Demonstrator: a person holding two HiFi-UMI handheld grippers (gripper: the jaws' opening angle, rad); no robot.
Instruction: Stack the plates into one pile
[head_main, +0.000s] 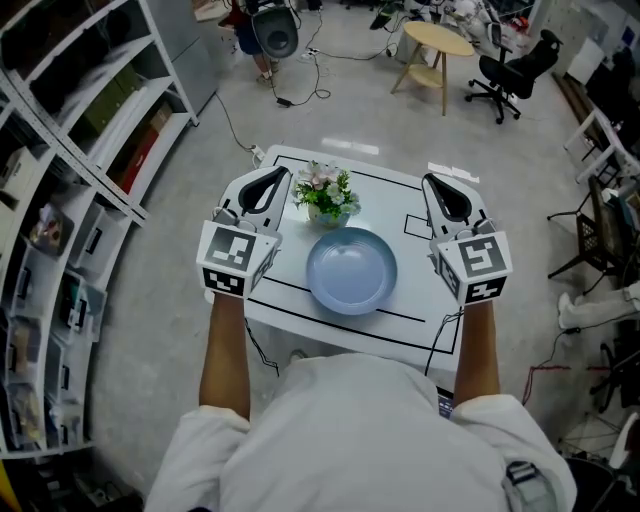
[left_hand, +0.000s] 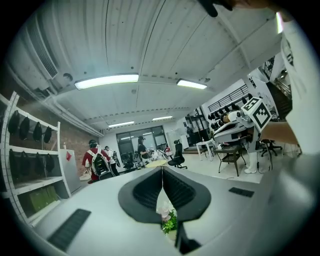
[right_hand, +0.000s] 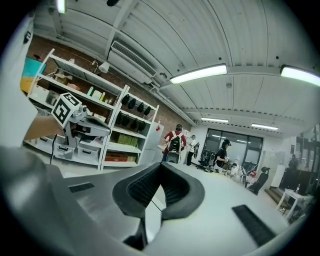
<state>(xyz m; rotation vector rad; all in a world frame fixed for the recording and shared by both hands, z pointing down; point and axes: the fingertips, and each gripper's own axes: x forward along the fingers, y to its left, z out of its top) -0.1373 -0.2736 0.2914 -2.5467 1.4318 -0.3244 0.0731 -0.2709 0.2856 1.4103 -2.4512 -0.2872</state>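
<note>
Plate (head_main: 351, 270) on surface (head_main: 385, 205): likely stiff, slippery, chippable, wants pinching at rim; left gripper (head_main: 272, 180) and right gripper (head_main: 430, 182) jaws pressed together, empty.

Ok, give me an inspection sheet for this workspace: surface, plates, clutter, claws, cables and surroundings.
Surface: white table with black line markings.
Job's things: one blue plate at the table's middle; whether others lie stacked under it cannot be told.
Clutter: small flower pot just behind the plate.
Grippers: left claw and right claw both shut and empty, held on either side of the plate.
Cables: black cable on the floor beyond the table, running towards its far left corner.
Surroundings: shelving at the left; round wooden table and office chair farther off.
</note>
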